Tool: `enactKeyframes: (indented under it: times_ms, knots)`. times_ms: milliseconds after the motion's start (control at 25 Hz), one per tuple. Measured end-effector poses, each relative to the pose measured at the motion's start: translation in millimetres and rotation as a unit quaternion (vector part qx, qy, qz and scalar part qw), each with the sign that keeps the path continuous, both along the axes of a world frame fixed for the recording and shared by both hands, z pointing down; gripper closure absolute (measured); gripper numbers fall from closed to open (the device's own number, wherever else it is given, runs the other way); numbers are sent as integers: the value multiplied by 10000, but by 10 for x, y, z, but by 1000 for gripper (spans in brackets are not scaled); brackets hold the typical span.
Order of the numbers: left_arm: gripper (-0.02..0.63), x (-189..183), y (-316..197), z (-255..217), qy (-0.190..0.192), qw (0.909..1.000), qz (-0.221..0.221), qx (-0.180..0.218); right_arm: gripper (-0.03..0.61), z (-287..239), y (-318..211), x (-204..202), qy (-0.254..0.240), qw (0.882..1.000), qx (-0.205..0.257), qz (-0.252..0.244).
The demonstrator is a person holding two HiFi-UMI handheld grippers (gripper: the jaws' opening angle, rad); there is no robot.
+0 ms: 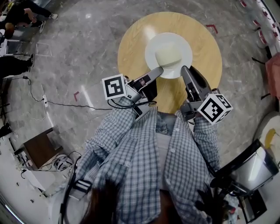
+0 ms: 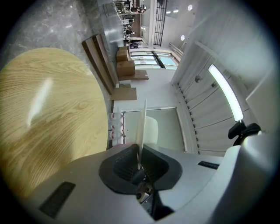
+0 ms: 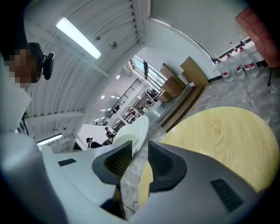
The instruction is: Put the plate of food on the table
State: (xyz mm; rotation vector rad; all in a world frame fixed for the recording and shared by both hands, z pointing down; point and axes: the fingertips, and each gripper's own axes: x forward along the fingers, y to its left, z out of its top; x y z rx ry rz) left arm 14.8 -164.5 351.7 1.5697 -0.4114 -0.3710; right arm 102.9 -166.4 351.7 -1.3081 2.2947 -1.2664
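A white plate (image 1: 151, 50) with a pale mound of food (image 1: 168, 54) is over the middle of the round wooden table (image 1: 131, 48). My left gripper (image 1: 158, 70) is shut on its near left rim. In the left gripper view the plate (image 2: 141, 127) stands edge-on, pinched between the pads of the left gripper (image 2: 139, 162). My right gripper (image 1: 184, 69) is at the near right rim. There the plate (image 3: 133, 131) passes between the spread pads of the right gripper (image 3: 136, 159), with a gap on one side. Both gripper views show a gap between the plate and the tabletop (image 3: 218, 144).
The table stands on a grey marble floor. A cable (image 1: 65, 104) runs across the floor to the left. People (image 1: 22, 13) sit at the far left. A red seat (image 1: 273, 74) is at the right edge, a monitor (image 1: 251, 168) lower right. Water bottles (image 3: 238, 70) line a wall.
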Motion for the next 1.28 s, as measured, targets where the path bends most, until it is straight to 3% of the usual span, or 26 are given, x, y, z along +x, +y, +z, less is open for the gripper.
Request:
enactKeyframes:
  times_ms: [240,760,1280]
  knots:
    - [592,43,-10,84,-49,9999,66,-129,503,55,-26,36,-143,9997,-161,132]
    - [594,124,-22,383,-251,9990,204,-299,503,389,-7,88,292,9984,-469,148]
    - [594,76,58,882,-734,9953,369,-504,503,877,85,73,347,9951,-911,154]
